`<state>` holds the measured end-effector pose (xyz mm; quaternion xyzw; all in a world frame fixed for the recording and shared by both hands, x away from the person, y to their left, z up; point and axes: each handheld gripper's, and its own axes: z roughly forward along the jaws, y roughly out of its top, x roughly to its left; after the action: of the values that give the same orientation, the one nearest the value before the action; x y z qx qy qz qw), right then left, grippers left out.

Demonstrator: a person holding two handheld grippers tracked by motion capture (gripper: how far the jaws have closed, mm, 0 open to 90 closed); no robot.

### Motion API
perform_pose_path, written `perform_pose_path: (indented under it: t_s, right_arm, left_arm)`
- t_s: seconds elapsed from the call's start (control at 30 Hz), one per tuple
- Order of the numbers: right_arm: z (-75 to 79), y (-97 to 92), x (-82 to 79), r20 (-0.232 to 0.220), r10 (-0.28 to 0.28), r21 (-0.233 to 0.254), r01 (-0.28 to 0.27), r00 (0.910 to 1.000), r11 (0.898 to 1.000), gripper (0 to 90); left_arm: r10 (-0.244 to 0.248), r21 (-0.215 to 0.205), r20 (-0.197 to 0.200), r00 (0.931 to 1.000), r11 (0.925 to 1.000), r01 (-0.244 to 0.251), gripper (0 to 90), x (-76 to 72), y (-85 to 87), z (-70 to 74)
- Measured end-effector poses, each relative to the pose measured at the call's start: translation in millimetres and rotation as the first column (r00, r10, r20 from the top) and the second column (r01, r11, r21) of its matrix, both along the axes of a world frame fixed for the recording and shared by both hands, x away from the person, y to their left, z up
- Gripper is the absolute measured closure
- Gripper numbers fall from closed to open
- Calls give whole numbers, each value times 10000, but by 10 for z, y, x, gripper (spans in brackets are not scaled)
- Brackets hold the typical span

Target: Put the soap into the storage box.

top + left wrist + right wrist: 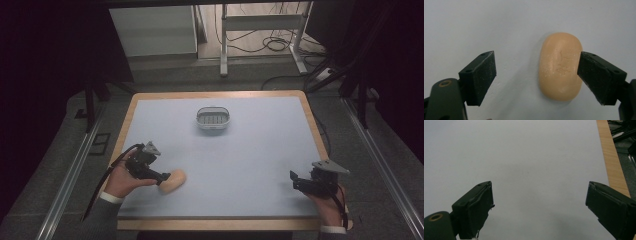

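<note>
The left hand-held gripper (536, 75) lies low at seven o'clock, jaws released around the soap (560, 66); the right hand-held gripper (539, 207) rests released at five o'clock.

One camera overhead, one riding on each hand-held gripper.

The high view looks forward and down over the whole bench (250, 150) from the person's side. The left hand-held gripper (536, 75) view sits close above the soap (560, 66), also seen from above; the right hand-held gripper (539, 207) view faces bare bench near its wooden edge.
</note>
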<state>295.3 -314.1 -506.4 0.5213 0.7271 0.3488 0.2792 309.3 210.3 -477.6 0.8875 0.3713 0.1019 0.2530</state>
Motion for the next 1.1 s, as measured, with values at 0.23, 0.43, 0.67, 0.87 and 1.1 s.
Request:
perform_pose_path:
  t_s: [0.23,0.43,0.67,0.87,1.1]
  right_arm:
    - [-2,-4,0,-16,2,-16,-2,10000,10000,75]
    - [-12,-6,7,-102,-79,-19,79,9999,10000,75]
    - [-14,-4,9,-110,-67,-17,66,9999,10000,75]
    - [-21,3,11,-122,-73,-19,72,9999,10000,75]
    - [-19,-11,9,-110,-68,-11,68,9999,10000,75]
  left_arm:
    - [-212,153,-189,9996,9997,215,160,8,-85,-44]
    - [-345,296,-329,9989,9989,355,160,12,-140,-70]
    - [-471,423,-478,9977,9979,492,161,7,-202,-109]
    - [-620,650,-671,9958,9957,663,164,-14,-290,-175]
    - [-651,895,-878,9940,9933,729,173,-22,-341,-227]
